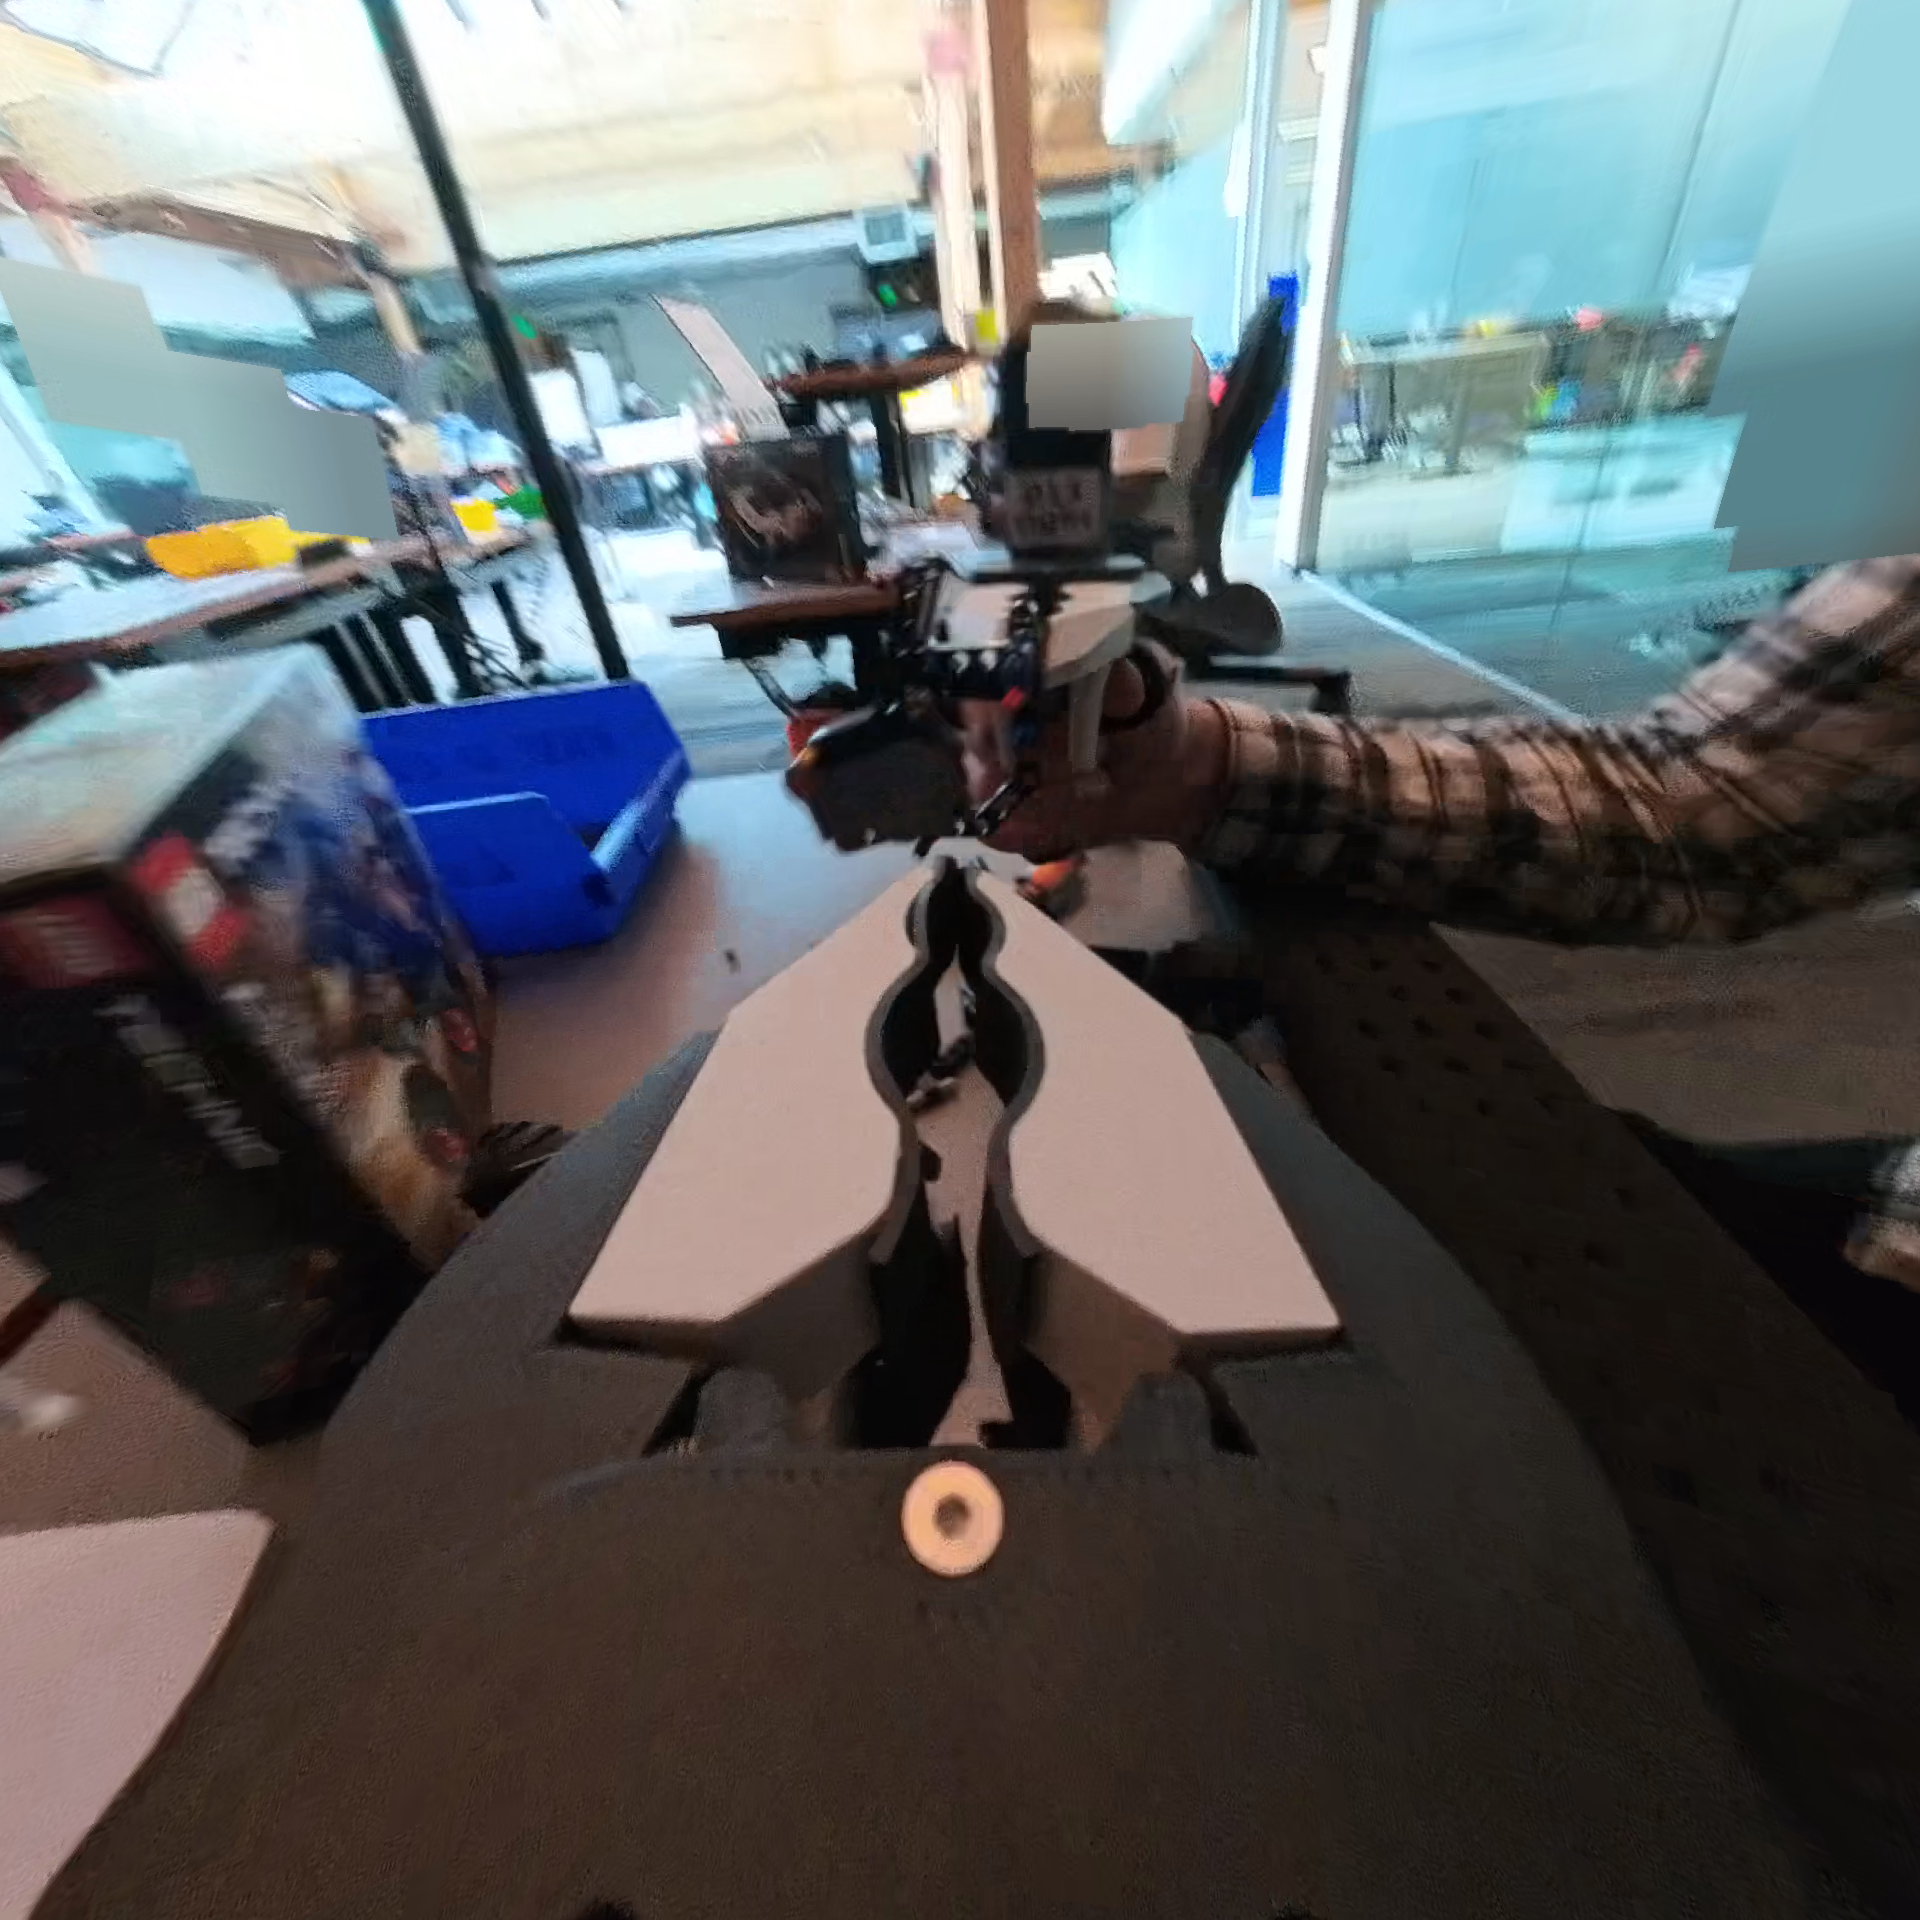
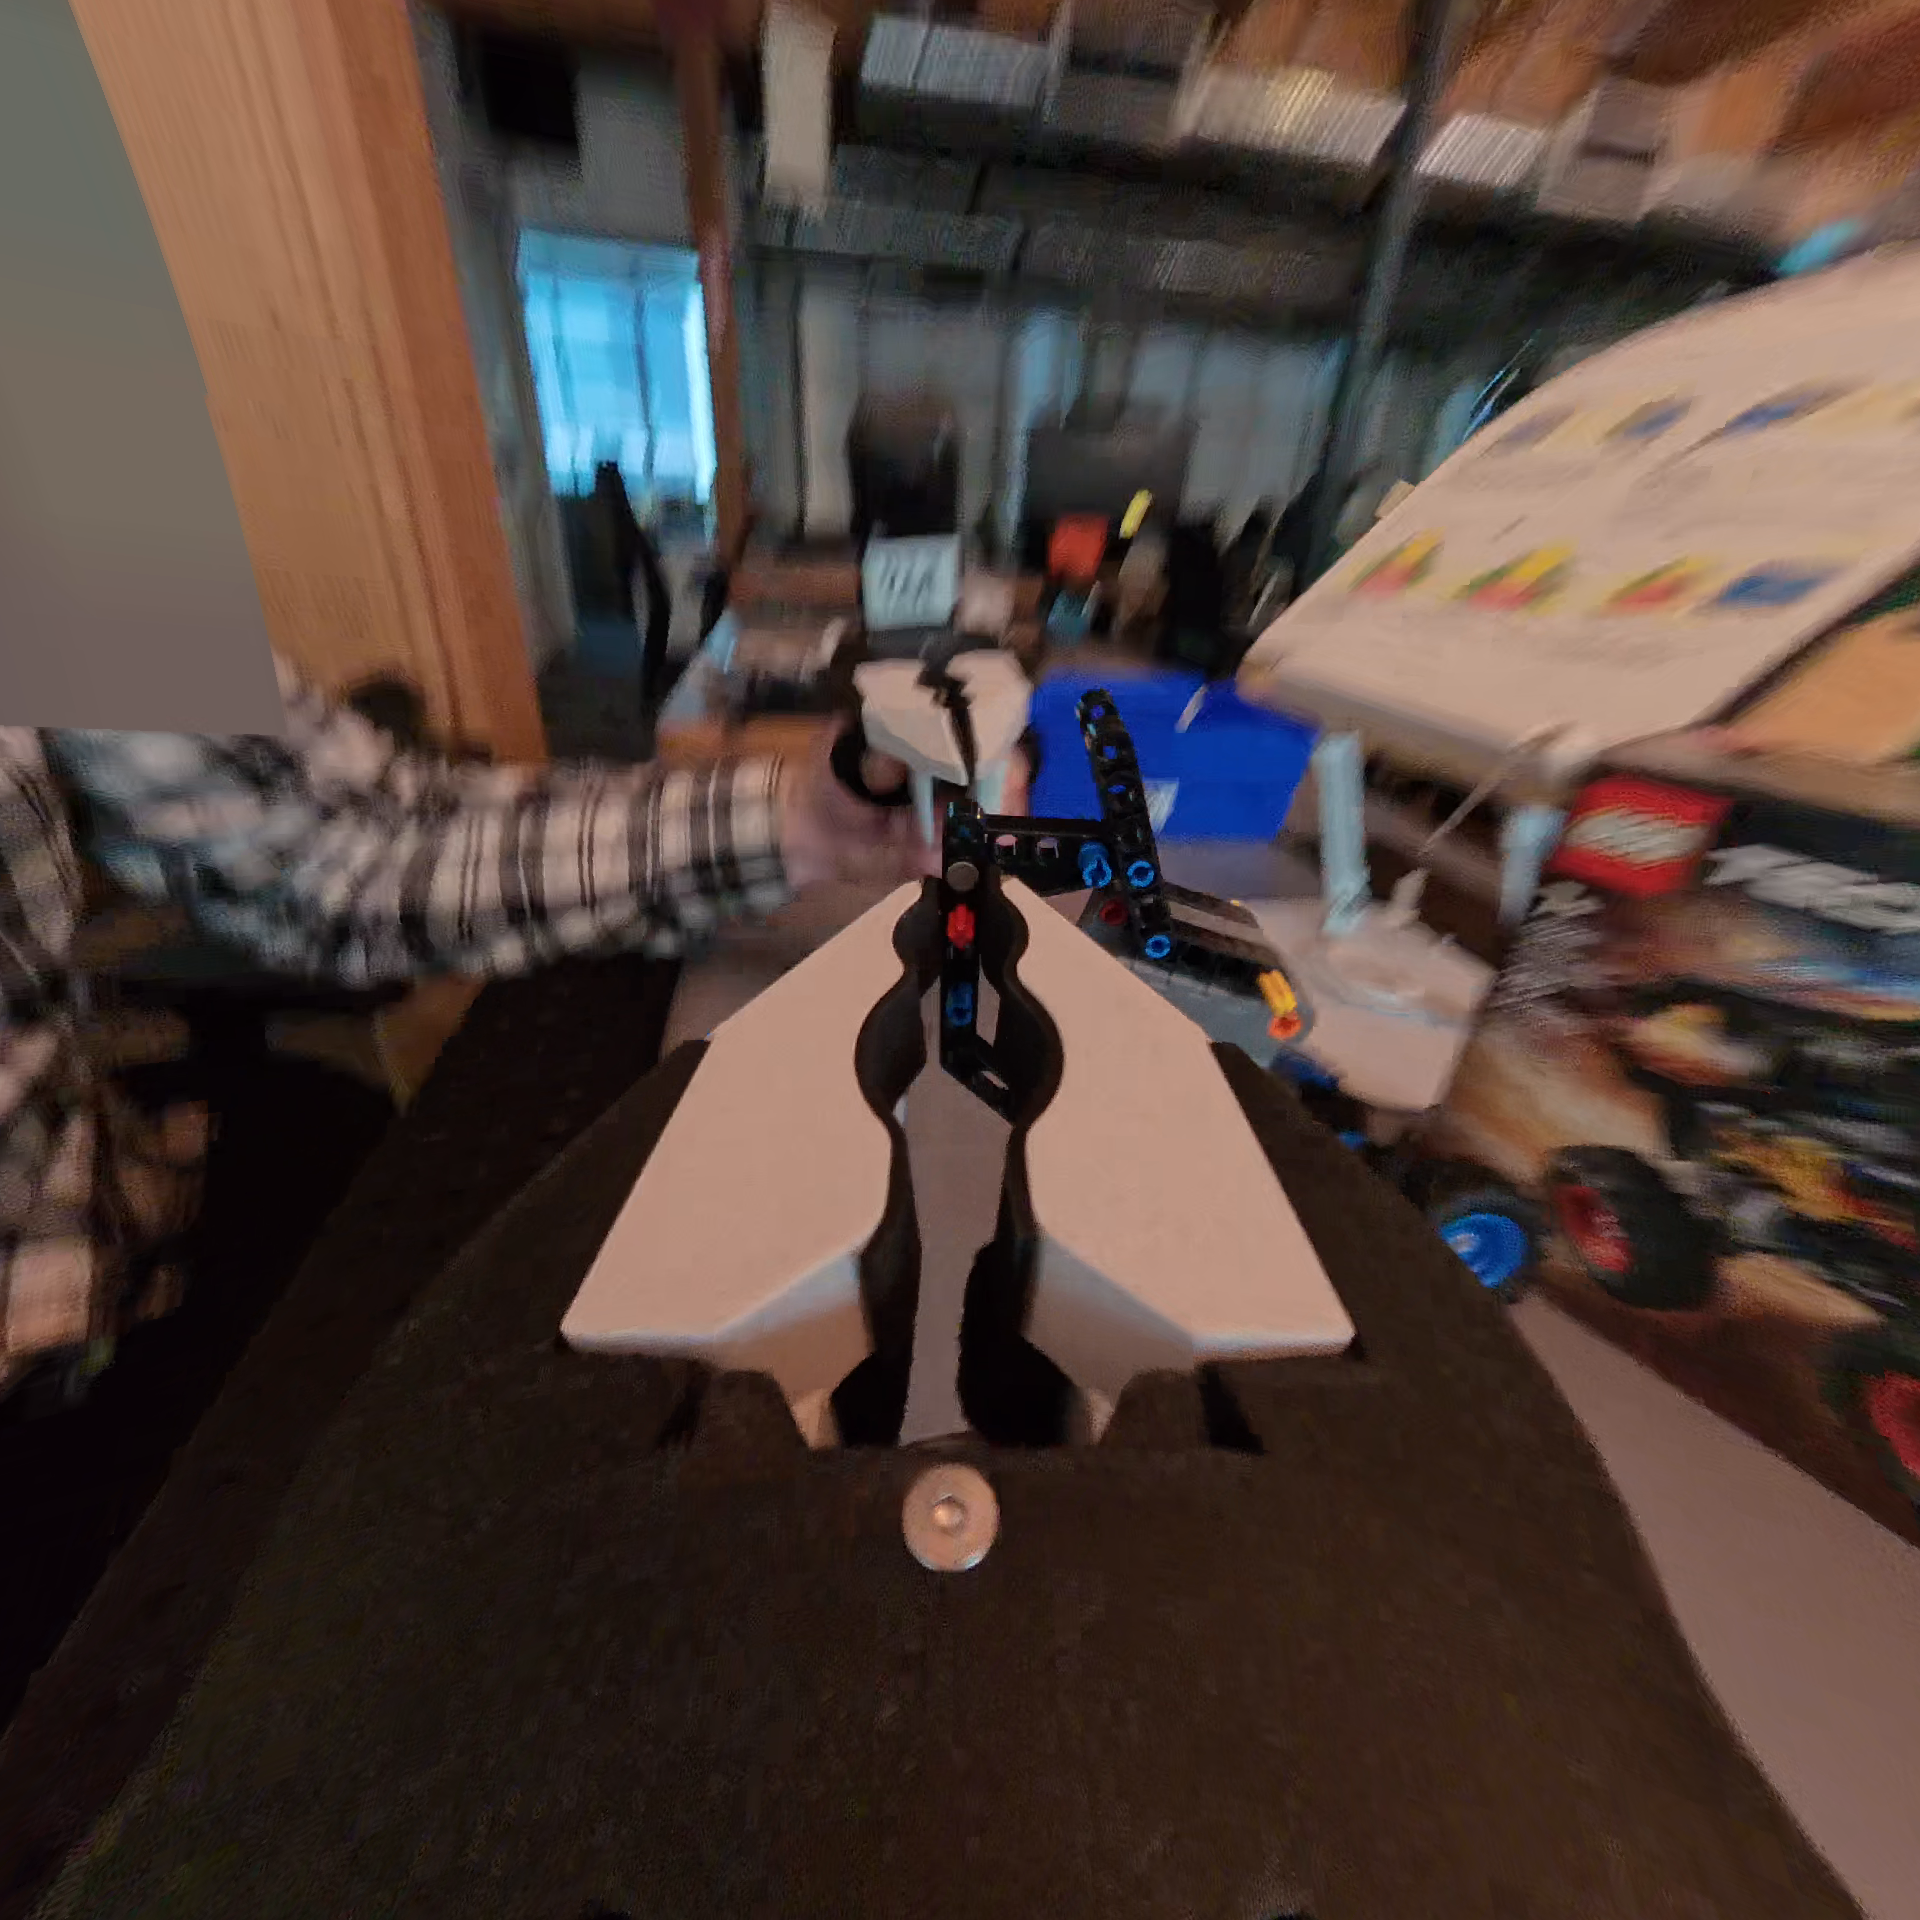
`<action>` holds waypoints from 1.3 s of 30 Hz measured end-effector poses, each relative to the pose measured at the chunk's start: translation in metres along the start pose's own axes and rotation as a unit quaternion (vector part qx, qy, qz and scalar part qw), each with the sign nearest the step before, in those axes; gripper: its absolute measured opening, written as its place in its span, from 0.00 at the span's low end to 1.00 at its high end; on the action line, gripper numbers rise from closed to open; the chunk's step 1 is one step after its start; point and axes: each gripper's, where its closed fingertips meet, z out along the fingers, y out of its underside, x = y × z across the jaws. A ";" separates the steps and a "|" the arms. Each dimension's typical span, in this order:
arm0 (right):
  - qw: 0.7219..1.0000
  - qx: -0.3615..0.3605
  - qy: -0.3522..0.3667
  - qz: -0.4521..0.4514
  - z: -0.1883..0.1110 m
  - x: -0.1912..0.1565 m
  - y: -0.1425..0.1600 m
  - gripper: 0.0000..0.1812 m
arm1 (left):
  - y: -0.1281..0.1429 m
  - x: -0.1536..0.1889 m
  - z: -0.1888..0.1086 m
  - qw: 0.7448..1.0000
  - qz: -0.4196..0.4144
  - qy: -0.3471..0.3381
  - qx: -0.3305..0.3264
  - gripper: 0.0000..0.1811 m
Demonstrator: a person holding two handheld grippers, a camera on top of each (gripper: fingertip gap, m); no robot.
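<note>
A bright, cluttered workshop: glass partitions [image 1: 1507, 343] let in daylight, a wooden post [image 2: 322, 343] rises nearby, desks [image 1: 260, 603] stand behind, and shelves stacked with boxes [image 2: 1091, 114] line the far wall.

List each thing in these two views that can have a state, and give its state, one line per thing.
Left gripper: shut, apparently on nothing.
Right gripper: shut on the black beam assembly, held up off the table.
Blue bin: upright, open-topped; contents cannot be seen.
Toy box: closed, tilted, beside the bin.
</note>
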 end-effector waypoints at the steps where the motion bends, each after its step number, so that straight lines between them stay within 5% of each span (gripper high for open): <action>1: 0.999 0.049 0.015 0.008 -0.023 0.007 -0.017 0.02 | -0.009 -0.009 -0.016 1.000 0.001 -0.022 0.017 0.00; 3: 0.999 0.024 0.026 0.013 -0.026 0.012 -0.008 0.02 | 0.007 0.003 -0.001 1.000 0.000 0.006 -0.028 0.00; 6: 0.997 -0.074 -0.003 0.017 0.009 0.000 0.032 0.03 | 0.032 0.022 0.034 0.995 0.024 0.034 -0.093 0.00; 10: 0.994 -0.104 -0.021 0.033 0.020 -0.005 0.049 0.03 | 0.085 0.026 0.037 0.979 -0.004 0.051 -0.198 0.00; 14: 0.993 -0.112 -0.015 0.045 0.020 -0.001 0.055 0.03 | 0.098 0.017 0.040 0.976 -0.022 0.033 -0.215 0.21; 19: 0.992 -0.111 -0.024 0.057 0.022 -0.002 0.057 0.03 | 0.082 0.026 0.053 0.982 0.006 0.041 -0.183 0.19; 23: 0.992 -0.104 -0.035 0.059 0.026 -0.006 0.055 0.03 | 0.060 0.027 0.059 0.990 0.025 0.029 -0.133 0.02; 37: 0.996 -0.067 -0.052 0.015 0.017 -0.019 0.034 0.03 | 0.031 0.036 0.060 0.996 0.026 0.035 -0.077 0.00; 39: 0.999 -0.021 -0.038 0.026 -0.008 -0.010 0.017 0.02 | -0.006 0.018 0.023 1.000 -0.012 -0.001 0.026 0.00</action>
